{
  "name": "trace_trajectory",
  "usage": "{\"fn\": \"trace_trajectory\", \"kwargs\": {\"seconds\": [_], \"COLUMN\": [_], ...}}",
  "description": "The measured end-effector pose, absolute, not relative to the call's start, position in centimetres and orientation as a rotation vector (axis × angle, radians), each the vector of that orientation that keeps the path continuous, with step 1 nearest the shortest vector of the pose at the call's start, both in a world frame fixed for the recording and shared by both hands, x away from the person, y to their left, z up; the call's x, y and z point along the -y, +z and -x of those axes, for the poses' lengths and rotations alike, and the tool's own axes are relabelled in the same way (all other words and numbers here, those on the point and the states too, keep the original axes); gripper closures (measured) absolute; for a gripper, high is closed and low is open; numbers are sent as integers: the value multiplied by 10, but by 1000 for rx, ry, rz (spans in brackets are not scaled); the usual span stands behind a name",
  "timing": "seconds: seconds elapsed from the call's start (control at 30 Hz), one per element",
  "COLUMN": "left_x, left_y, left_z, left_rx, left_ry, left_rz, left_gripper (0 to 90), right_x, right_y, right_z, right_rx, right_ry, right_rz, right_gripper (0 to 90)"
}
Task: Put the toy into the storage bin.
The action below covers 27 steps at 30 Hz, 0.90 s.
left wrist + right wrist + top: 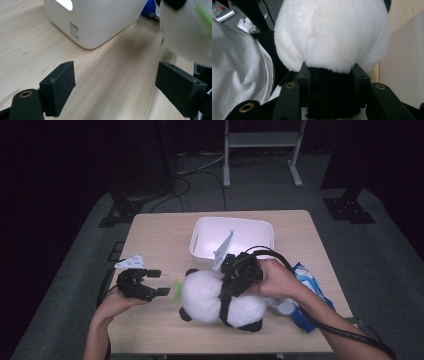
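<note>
A black-and-white panda plush [202,292] lies on its side near the front of the wooden table [160,235], with a small green leaf [176,289] at its head. My right gripper [227,297] comes from the right and is shut on the panda's black middle band. In the right gripper view the jaws of this gripper [331,75] pinch the black fur below the panda's white round head [329,32]. My left gripper [159,282] rests left of the plush, open and holding nothing. In the left gripper view, bare wood lies between the jaws of that gripper [115,82], and the panda [185,30] is at the upper right.
A white plastic bin [200,250] with a handle cutout stands behind the plush at the table's middle; it also fills the top of the left gripper view [100,20]. A blue package [307,285] lies at the right under my right forearm. Dark stands and cables sit beyond the table.
</note>
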<state>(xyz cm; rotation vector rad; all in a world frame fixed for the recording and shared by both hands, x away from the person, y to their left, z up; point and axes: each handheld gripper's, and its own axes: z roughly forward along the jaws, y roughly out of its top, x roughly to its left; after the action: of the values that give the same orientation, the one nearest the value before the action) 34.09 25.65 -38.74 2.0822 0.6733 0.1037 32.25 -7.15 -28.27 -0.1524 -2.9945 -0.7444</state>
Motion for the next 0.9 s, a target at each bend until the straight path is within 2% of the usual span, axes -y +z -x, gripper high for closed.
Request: {"fn": "trace_trajectory", "kwargs": {"seconds": [0.43, 0.9], "left_x": [-259, -265], "left_y": [-391, -391], "left_z": [-344, -344], "left_rx": [-685, -696], "left_ry": [94, 96], "left_rz": [-2082, -2070], "left_gripper": [147, 148], "right_x": [81, 90], "right_y": [-236, -204], "right_z": [-328, -344], "right_rx": [3031, 3070], "right_ry": [-750, -768], "right_rz": [173, 196], "right_gripper": [600, 598]}}
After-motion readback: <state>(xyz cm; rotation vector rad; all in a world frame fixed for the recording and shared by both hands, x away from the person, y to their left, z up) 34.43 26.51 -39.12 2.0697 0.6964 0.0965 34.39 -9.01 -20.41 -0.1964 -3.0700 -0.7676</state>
